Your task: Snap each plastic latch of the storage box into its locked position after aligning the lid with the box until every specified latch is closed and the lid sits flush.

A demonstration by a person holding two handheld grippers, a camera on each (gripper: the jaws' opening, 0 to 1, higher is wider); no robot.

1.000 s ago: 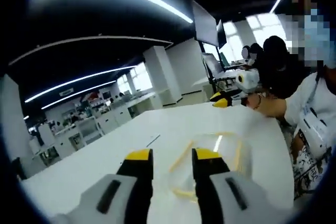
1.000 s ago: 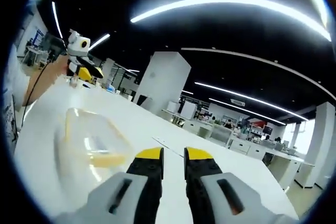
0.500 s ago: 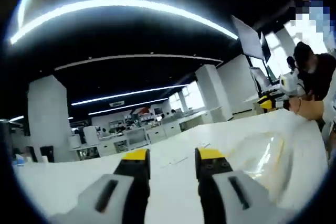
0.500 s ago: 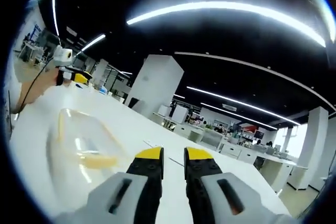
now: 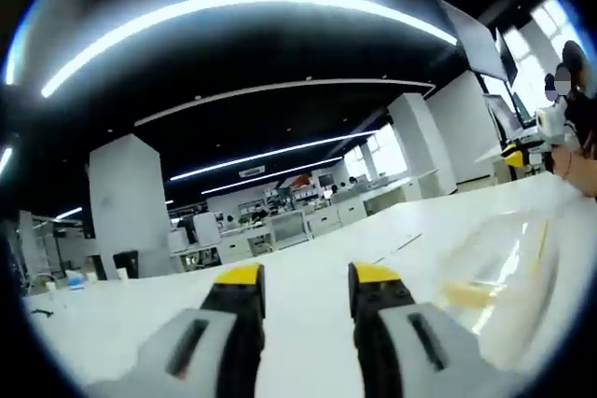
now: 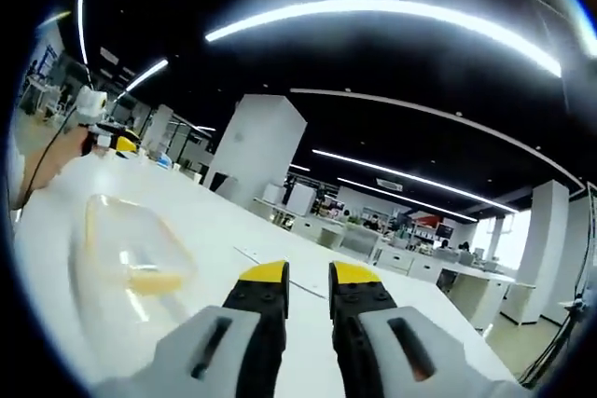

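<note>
The clear plastic storage box (image 5: pixel 508 263) with a yellow latch (image 5: pixel 466 294) lies on the white table (image 5: pixel 308 267), off to the right of my left gripper (image 5: pixel 308 277). That gripper is open, with nothing between its yellow-tipped jaws, and it is apart from the box. In the right gripper view the same box (image 6: pixel 126 253) and yellow latch (image 6: pixel 154 281) lie to the left of my right gripper (image 6: pixel 309 274). Its jaws stand a narrow gap apart, holding nothing. Whether the lid sits flush is too blurred to tell.
A person's hand (image 6: pixel 42 165) holds another white and yellow gripper (image 6: pixel 98 123) at the table's far end, also seen as a gripper (image 5: pixel 548 128) in the left gripper view. A thin dark strip (image 6: pixel 275 267) lies on the table. Office desks and white columns (image 6: pixel 252 151) stand behind.
Both cameras have swung: the box now sits further right in the left gripper view and lower left in the right gripper view. Neither gripper's jaws have changed.
</note>
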